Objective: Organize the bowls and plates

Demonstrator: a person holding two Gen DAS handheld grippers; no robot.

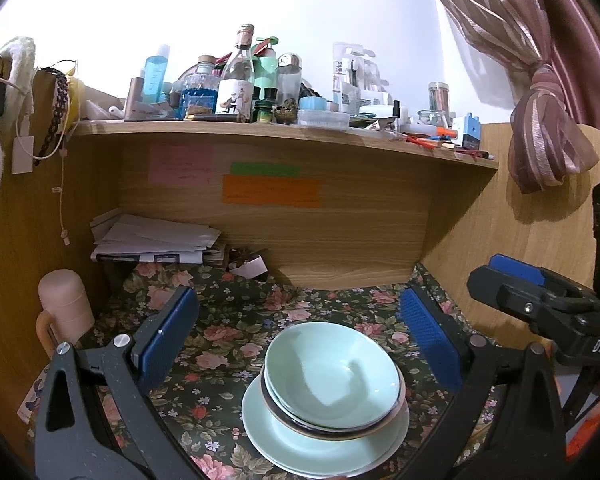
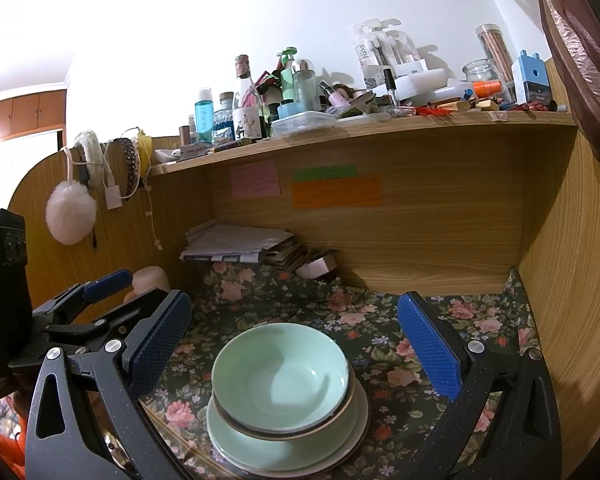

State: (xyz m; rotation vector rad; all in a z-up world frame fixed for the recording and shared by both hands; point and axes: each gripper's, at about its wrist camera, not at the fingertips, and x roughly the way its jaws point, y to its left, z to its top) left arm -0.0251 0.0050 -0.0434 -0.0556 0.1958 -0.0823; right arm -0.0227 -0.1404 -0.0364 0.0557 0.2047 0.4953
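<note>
Both tongs, left [image 1: 298,338] and right [image 2: 294,340], gape wide above the stacked bowls [image 1: 332,376] and plates [image 1: 300,440].

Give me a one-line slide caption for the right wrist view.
Open right gripper poised above a stack of mint-green bowls on plates, floral cloth beneath.

Mint green dishes on my dark floral cloth

My tongs carry ridged blue pads [image 1: 430,344] on speckled black arms; between them, pale mint-green ceramic bowls [image 1: 334,372] with thin dark-and-gold rims sit on mint-green plates [image 1: 300,446], all on a dark green tablecloth [image 1: 236,320] patterned with pink roses. The alcove's light wood-grain back panel [image 2: 420,240] bears pink [image 2: 255,179], green [image 2: 325,172] and orange paper notes [image 2: 336,192]. A dusty-pink striped curtain [image 1: 540,80] hangs alongside.
</note>
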